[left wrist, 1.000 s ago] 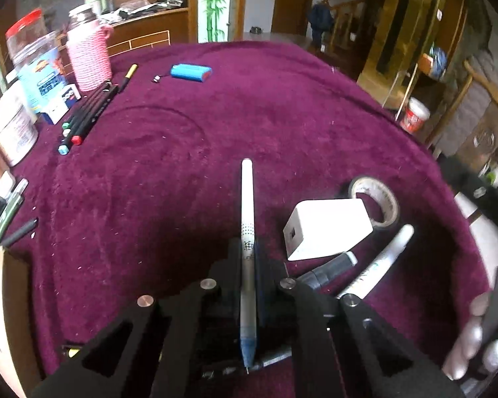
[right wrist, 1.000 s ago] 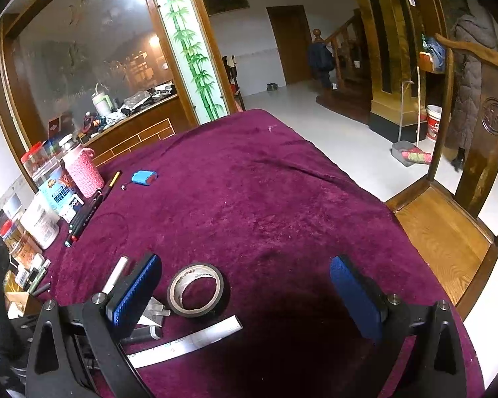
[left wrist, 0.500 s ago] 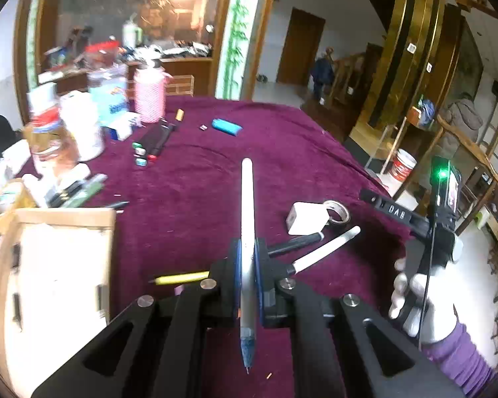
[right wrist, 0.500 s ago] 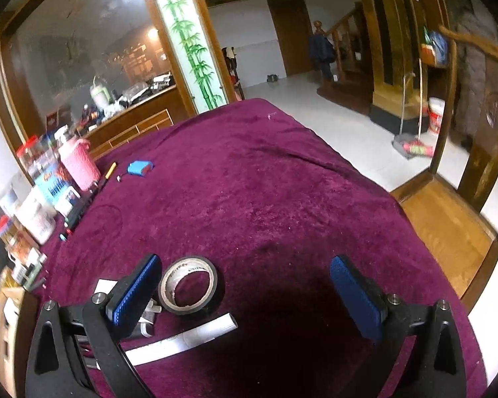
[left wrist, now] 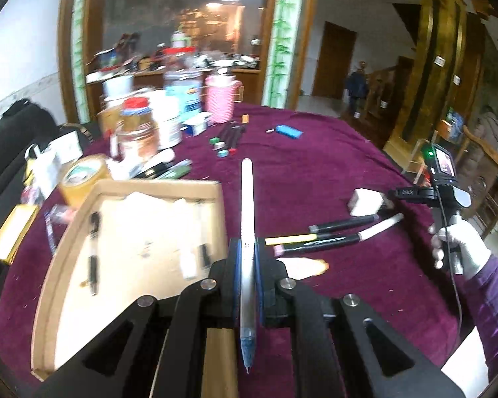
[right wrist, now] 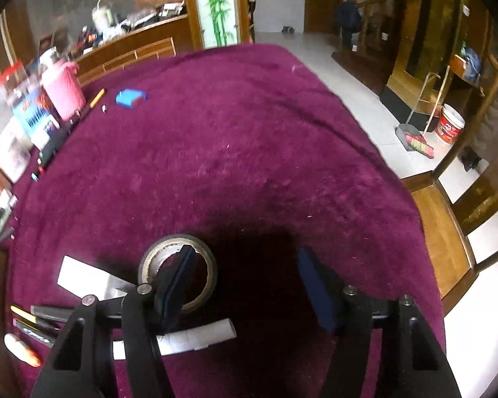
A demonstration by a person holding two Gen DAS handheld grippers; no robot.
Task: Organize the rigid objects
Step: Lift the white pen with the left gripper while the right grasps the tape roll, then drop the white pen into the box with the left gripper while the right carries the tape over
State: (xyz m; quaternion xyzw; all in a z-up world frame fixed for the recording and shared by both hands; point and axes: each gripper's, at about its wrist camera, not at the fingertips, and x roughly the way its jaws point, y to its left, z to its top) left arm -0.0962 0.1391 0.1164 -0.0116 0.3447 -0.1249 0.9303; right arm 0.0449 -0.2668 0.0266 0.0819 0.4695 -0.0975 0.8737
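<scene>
My left gripper [left wrist: 247,248] is shut on a white pen [left wrist: 248,219] with a blue tip that points back at the camera; it is held above the table, just right of a cardboard box [left wrist: 156,185] that holds several small items. My right gripper [right wrist: 245,265] is open, low over the purple cloth, with its left finger [right wrist: 176,278] over the hole of a tape roll [right wrist: 209,265]. A white charger block [right wrist: 83,277], a white marker [right wrist: 196,336] and dark markers [right wrist: 43,313] lie beside it. The right gripper and gloved hand also show in the left wrist view [left wrist: 448,195].
Jars, a pink cup [left wrist: 219,99] and boxes crowd the table's far left. A row of markers [left wrist: 230,136] and a blue case [left wrist: 289,131] lie farther back. A yellow tape roll [left wrist: 83,175] stands by the box. A wooden chair [right wrist: 448,232] stands off the table's right edge.
My left gripper has risen and swung left with the pen, bringing the cardboard box under view. My right gripper has dropped toward the tape roll and its jaws have narrowed.
</scene>
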